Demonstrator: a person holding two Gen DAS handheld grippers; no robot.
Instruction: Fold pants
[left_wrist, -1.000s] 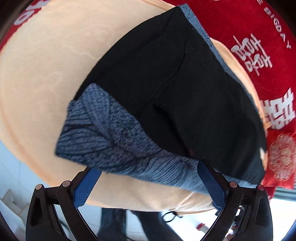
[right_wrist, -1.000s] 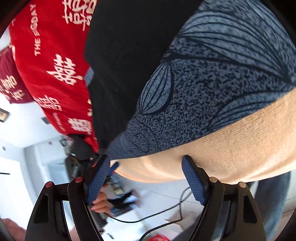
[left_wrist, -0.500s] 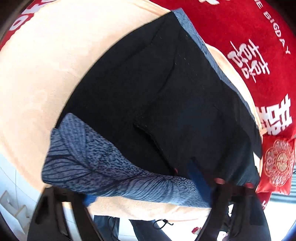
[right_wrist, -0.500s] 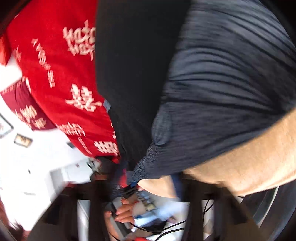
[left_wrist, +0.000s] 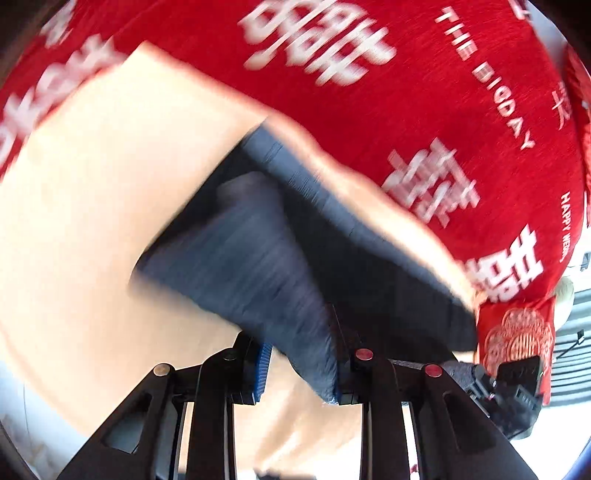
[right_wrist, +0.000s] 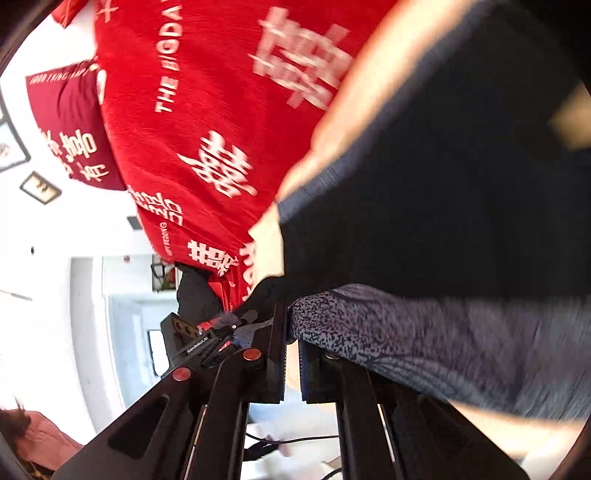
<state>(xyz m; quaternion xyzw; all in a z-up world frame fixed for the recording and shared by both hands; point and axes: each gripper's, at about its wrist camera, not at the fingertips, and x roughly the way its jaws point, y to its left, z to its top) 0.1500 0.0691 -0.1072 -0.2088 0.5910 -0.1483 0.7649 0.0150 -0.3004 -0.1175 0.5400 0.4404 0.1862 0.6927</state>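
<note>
Pants (left_wrist: 258, 254) blurred, hem lifted | left hand-held gripper (left_wrist: 297, 369) clamps hem; right hand-held gripper (right_wrist: 291, 354) pinches hem corner

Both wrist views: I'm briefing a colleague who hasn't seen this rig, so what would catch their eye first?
Probably the red bedspread with its big white characters, filling the top of both views. Next, the dark pants with a blue-grey patterned band, on a peach blanket mid-frame. At the bottom edge, the left claw and the right claw each pinch that patterned fabric.
</note>
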